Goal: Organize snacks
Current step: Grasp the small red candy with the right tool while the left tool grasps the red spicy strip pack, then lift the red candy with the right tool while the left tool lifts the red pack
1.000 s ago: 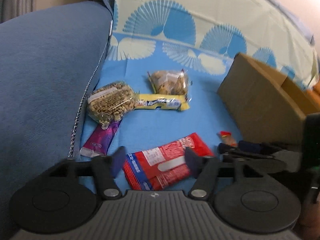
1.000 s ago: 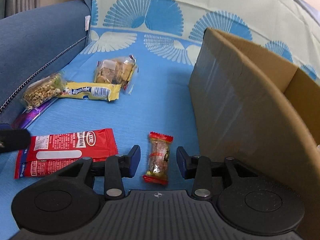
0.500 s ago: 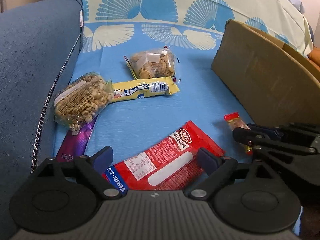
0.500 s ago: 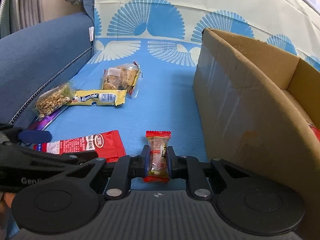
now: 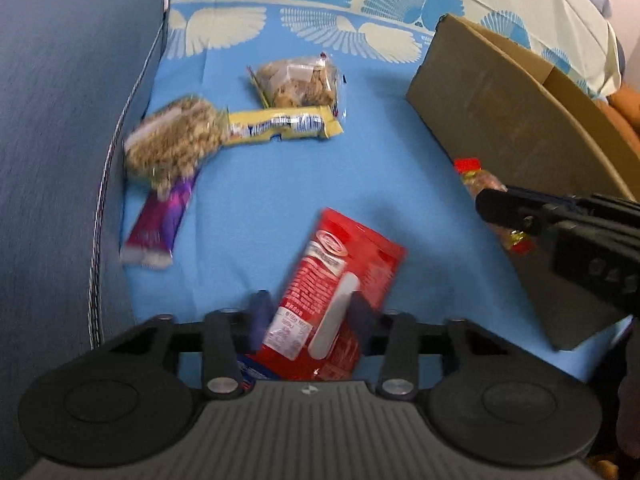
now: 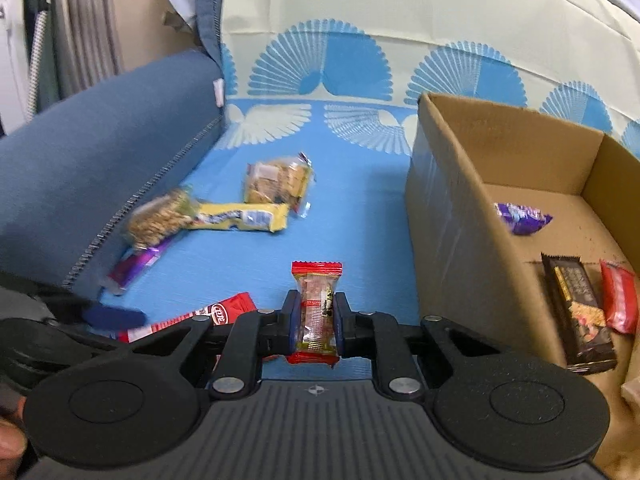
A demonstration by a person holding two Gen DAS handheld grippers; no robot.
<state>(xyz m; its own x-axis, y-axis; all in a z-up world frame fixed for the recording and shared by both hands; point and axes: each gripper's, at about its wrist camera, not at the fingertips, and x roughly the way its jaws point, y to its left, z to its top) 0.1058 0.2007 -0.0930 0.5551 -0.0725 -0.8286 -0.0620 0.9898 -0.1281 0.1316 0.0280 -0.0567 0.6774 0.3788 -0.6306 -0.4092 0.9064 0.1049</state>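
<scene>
My right gripper [image 6: 316, 318] is shut on a small red-ended candy packet [image 6: 317, 308] and holds it above the blue cloth, left of the cardboard box [image 6: 448, 216]. It also shows in the left wrist view [image 5: 478, 180]. My left gripper [image 5: 310, 318] is shut on a red snack pack [image 5: 336, 292], tilted up off the cloth. A peanut bag [image 5: 172, 140], a yellow bar [image 5: 280, 126], a cookie bag [image 5: 298, 82] and a purple bar [image 5: 158, 220] lie on the cloth.
The box [image 5: 504, 112] stands on the right and holds a purple packet [image 6: 520, 218], a dark bar [image 6: 576, 308] and a red packet [image 6: 620, 300]. A blue sofa arm [image 6: 100, 152] borders the left. A patterned backrest rises behind.
My right gripper closed on the candy packet and lifted it. My left gripper closed on the red snack pack and raised it, turning it more upright.
</scene>
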